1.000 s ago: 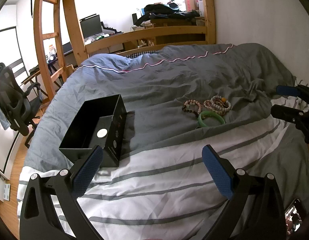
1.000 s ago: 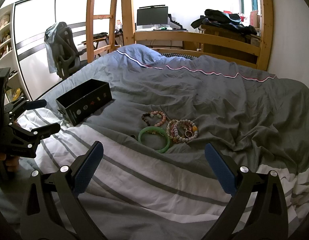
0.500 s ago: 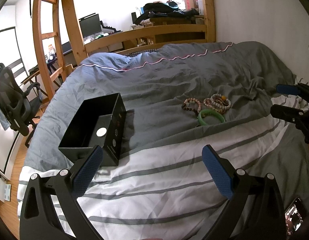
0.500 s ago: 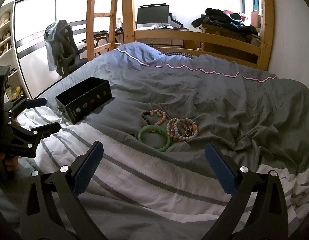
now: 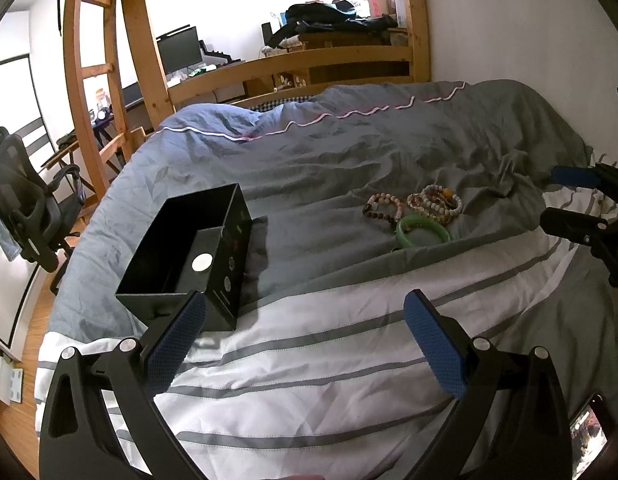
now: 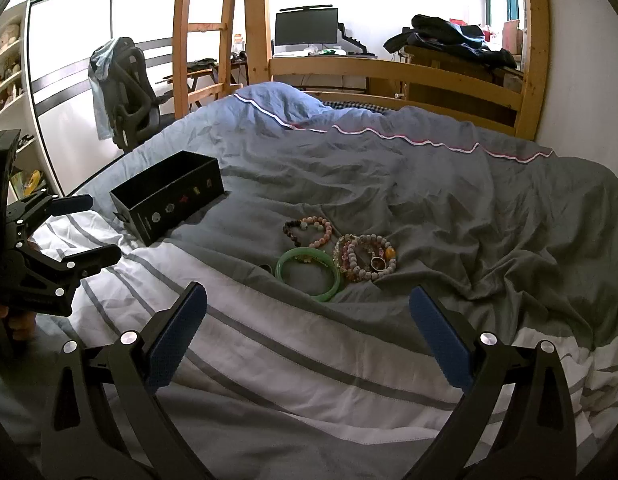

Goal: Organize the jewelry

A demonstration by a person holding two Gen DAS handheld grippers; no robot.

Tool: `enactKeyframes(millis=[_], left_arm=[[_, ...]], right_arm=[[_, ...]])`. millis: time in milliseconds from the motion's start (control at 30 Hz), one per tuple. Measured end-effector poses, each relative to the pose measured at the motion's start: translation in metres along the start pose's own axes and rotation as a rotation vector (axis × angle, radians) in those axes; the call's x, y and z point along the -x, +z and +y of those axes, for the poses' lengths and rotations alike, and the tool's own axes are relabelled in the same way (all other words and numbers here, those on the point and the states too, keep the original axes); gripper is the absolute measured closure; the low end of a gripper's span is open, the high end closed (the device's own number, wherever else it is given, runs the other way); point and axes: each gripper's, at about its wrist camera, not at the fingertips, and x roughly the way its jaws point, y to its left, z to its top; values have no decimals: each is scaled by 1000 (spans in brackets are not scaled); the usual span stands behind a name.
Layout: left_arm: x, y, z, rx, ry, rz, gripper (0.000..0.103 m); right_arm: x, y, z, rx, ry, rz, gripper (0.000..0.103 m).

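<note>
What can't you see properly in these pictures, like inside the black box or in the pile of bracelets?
- Black box, right wrist view: its near wall hides the inside.
- Black box, left wrist view: the left gripper finger covers its near corner.
- Beaded bracelets: overlapping and too small to count.
- Small dark thing beside the green bangle: too small to identify.
- Phone, left wrist view: cut off by the edge.

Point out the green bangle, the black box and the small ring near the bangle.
green bangle [image 6: 308, 274]: right wrist view, near rim.
black box [image 6: 177, 204]: right wrist view, patterned side wall.
small ring [image 6: 265, 268]: right wrist view, its dark band.
</note>
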Motion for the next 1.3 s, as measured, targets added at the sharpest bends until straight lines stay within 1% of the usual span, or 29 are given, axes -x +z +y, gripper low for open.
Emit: enactKeyframes(millis=[967,1167,1300], left_arm=[[-3,-5,-4,-10,-4,10,6],[-8,-4,-5,-2,-20,39,6],[-14,-6,1,38,-34,74,6]], right_arm=[[-2,0,1,3,-4,8,3],[-2,0,1,4,-4,9,3],[-3,1,1,5,-5,9,3]])
